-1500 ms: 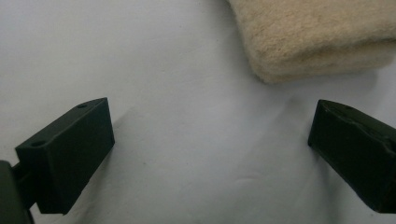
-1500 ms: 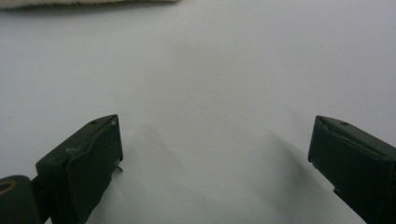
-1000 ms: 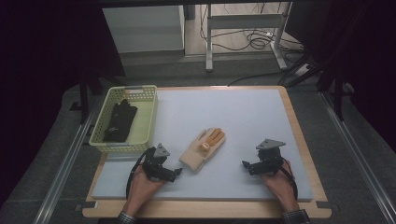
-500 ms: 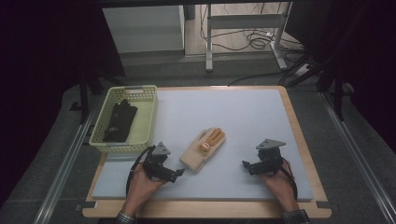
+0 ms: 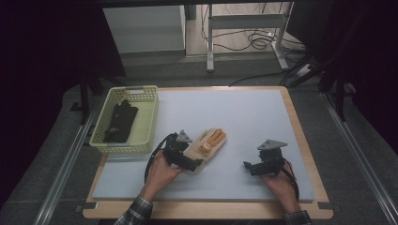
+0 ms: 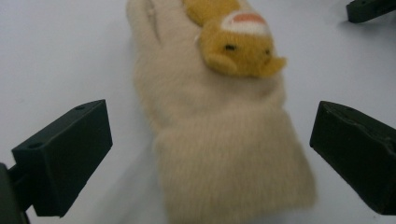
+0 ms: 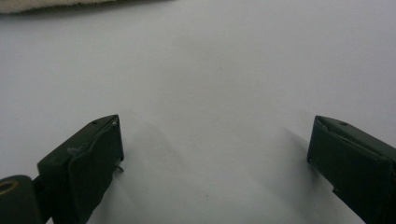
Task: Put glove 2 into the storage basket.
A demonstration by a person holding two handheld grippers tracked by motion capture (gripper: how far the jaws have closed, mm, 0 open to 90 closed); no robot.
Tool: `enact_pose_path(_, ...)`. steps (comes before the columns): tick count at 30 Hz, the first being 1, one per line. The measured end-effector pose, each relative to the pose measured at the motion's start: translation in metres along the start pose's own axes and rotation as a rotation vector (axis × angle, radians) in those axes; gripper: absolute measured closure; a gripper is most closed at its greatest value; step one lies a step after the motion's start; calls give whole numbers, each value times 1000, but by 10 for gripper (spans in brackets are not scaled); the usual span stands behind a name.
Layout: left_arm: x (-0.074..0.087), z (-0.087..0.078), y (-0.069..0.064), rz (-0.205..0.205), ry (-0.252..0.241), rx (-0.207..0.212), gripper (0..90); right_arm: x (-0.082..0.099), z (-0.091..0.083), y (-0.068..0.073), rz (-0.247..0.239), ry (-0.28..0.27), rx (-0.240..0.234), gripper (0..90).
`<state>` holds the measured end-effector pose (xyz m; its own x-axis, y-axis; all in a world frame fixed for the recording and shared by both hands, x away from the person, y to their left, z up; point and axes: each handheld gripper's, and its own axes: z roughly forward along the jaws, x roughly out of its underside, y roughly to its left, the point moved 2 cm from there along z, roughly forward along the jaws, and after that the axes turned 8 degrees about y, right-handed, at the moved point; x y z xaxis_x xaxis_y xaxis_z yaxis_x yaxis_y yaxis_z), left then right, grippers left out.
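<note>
- Left gripper (image 6: 210,154): jaws spread wide, one on each side of the cuff of the cream glove (image 6: 219,140) — nothing clamped; whether a jaw touches the fabric cannot be told.
- Right gripper (image 7: 215,154): jaws wide apart, nothing held, above the bare white mat (image 5: 244,112).
- Count: one cream glove, one dark glove (image 5: 121,121), one basket (image 5: 149,123).
- Cream glove lies on the mat, cuff between the left jaws, well apart from the right gripper.
</note>
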<state>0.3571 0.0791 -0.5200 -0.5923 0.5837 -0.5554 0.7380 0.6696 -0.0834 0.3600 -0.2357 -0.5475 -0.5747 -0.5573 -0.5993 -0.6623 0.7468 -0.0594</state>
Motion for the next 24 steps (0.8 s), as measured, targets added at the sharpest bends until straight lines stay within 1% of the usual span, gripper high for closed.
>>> enact_pose_path(3, -9, 11, -2, -6, 21, 0, 0, 0, 0, 0, -1, -1, -1, 34)
enact_pose_path(6, -18, 24, -6, -3, 57, -19, 0, 0, 0, 0, -1, 0, -1, 34)
enact_pose_path(7, -20, 28, -7, -1, 70, -26, 0, 0, 0, 0, -2, 0, -1, 34)
enact_pose_path(9, -24, 35, -9, 6, 93, -54, 0, 0, 0, 0, -1, -1, -1, 35)
enact_pose_path(10, -25, 38, -10, 5, 103, -60, 0, 0, 0, 0, -1, 0, -1, 35)
enact_pose_path(13, -28, 45, -11, -9, 122, -87, 0, 0, 0, 0, 0, -1, -2, 35)
enact_pose_path(15, -27, 48, -11, -15, 132, -89, 3, 0, 0, 0, 0, 0, -2, 35)
enact_pose_path(16, -27, 49, -11, -15, 139, -99, 7, 0, 0, 0, 0, -1, -2, 35)
enact_pose_path(17, -26, 50, -10, -20, 138, -99, 5, 0, 0, 0, 0, -1, -2, 35)
enact_pose_path(19, -26, 49, -8, -39, 138, -99, 9, 0, 0, 0, 0, -1, -2, 35)
enact_pose_path(21, -25, 49, -7, -49, 139, -83, 18, 0, 0, 0, 0, -1, -2, 35)
enact_pose_path(24, -25, 48, -8, -37, 142, -77, 41, 0, 0, 0, 0, -1, -2, 35)
